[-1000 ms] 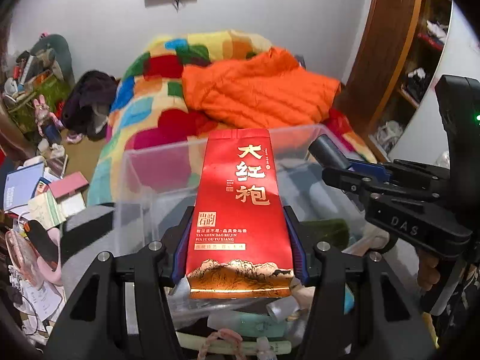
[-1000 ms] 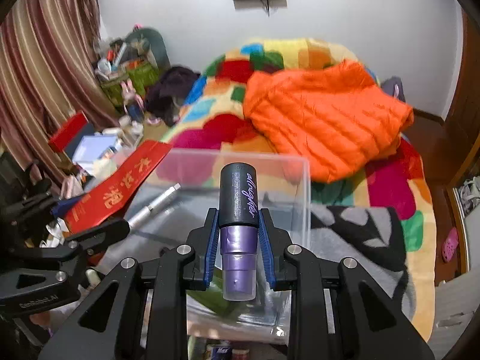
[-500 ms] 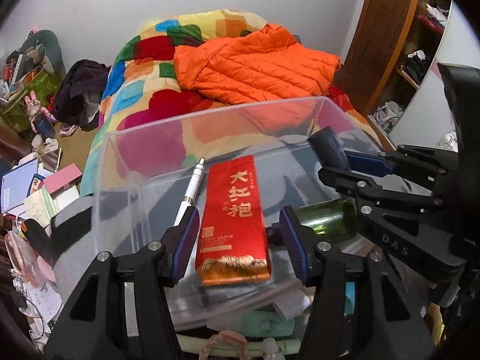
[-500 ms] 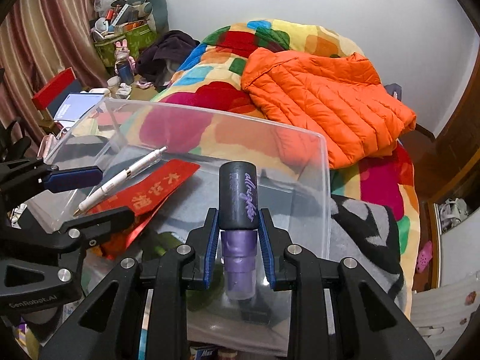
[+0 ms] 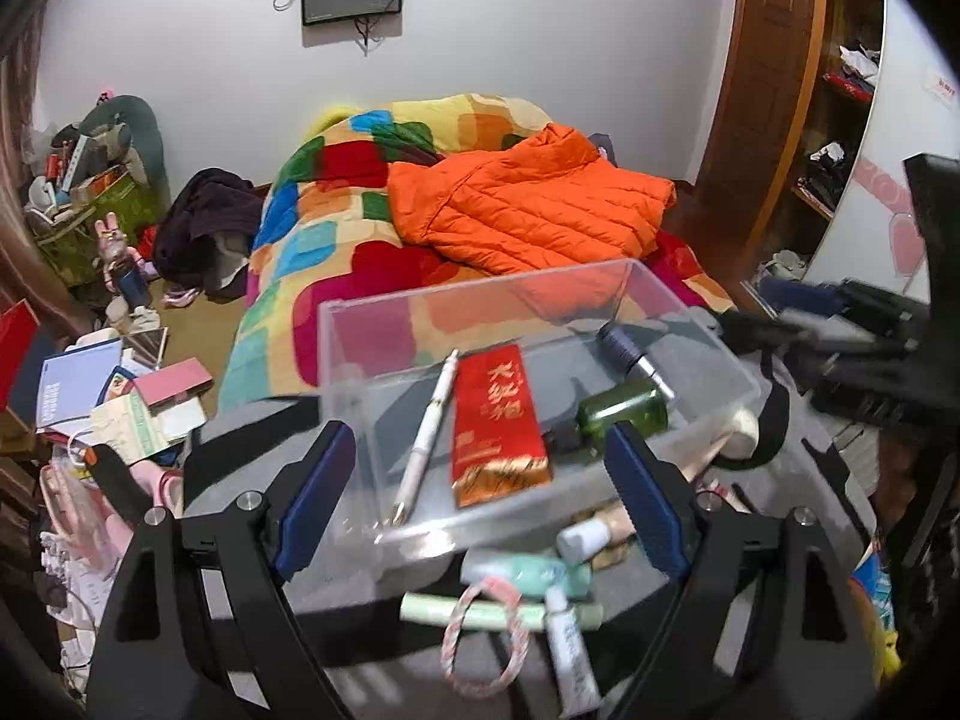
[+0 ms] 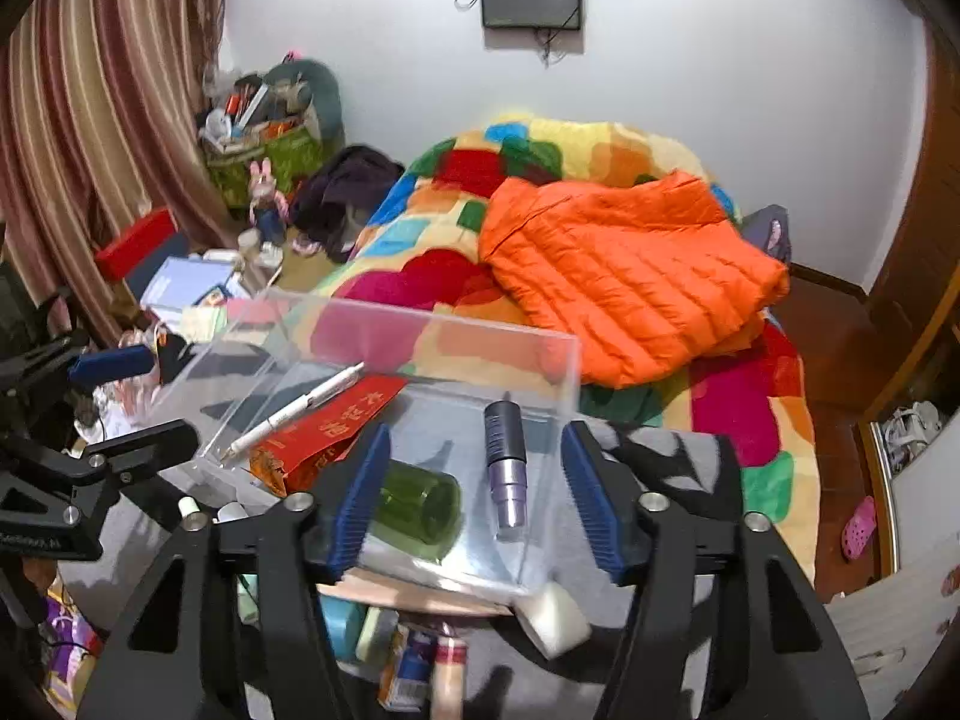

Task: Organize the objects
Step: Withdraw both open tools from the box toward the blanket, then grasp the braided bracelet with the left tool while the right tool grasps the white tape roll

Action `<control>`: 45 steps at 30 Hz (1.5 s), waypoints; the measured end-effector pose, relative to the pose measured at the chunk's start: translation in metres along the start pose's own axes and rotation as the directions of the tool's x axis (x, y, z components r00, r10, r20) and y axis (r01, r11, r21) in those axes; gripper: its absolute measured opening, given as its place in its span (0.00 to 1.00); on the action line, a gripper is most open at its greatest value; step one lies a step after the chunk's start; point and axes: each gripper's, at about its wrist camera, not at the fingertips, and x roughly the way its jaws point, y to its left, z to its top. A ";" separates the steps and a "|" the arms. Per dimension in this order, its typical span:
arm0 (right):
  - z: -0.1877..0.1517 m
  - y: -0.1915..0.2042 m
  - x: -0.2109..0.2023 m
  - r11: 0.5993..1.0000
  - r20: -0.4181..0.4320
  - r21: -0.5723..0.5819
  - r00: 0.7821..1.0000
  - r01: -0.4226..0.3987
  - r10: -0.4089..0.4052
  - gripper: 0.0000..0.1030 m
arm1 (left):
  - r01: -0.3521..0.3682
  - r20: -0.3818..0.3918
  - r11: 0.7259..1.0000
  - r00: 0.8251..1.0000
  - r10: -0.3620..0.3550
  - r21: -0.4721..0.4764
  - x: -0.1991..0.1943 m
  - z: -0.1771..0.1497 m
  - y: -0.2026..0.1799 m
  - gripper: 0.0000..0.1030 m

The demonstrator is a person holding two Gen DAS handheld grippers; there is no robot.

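Note:
A clear plastic box (image 5: 384,324) (image 6: 540,342) sits on a grey surface at the foot of the bed. Inside it lie a red tea packet (image 5: 495,420) (image 6: 327,429), a white pen (image 5: 426,429) (image 6: 300,408), a green bottle (image 5: 624,411) (image 6: 420,504) and a purple-and-black tube (image 5: 630,354) (image 6: 506,468). My left gripper (image 5: 480,492) is open and empty, just in front of the box. My right gripper (image 6: 474,492) is open and empty above the box's near right end, and it shows blurred at the right of the left wrist view (image 5: 840,348).
Loose tubes, small bottles and a pink hair band (image 5: 483,636) lie in front of the box. An orange jacket (image 5: 528,204) lies on the colourful blanket behind. Books and clutter (image 5: 90,384) cover the floor on the left. A wooden door and shelves stand at the right.
My left gripper opened, dropped the red packet into the box and drew back. My right gripper opened and left the purple tube lying in the box.

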 end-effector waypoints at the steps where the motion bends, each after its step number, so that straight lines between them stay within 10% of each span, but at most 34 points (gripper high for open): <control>1: -0.002 -0.004 -0.004 1.000 0.007 0.005 1.000 0.010 -0.010 0.60 | -0.002 -0.004 1.000 1.000 0.002 -0.002 -0.002 -0.004 0.001 0.83; 16: -0.066 -0.048 0.015 0.994 -0.128 0.105 0.992 0.014 -0.001 0.60 | -0.017 -0.133 0.998 0.991 0.009 -0.060 0.024 -0.066 0.016 0.81; 26: -0.089 -0.052 0.043 0.993 -0.181 0.121 0.983 0.006 0.016 0.57 | 0.003 -0.175 1.000 0.985 -0.008 -0.029 0.049 -0.080 0.005 0.54; 33: -0.093 -0.048 0.049 0.992 -0.198 0.124 0.979 -0.026 0.050 0.24 | 0.026 -0.155 0.998 0.987 -0.034 -0.055 0.042 -0.082 0.008 0.29; 45: -0.093 -0.051 0.012 0.991 -0.118 0.134 0.993 -0.007 0.023 0.23 | 0.010 -0.098 0.995 0.995 -0.020 -0.104 0.015 -0.081 0.021 0.15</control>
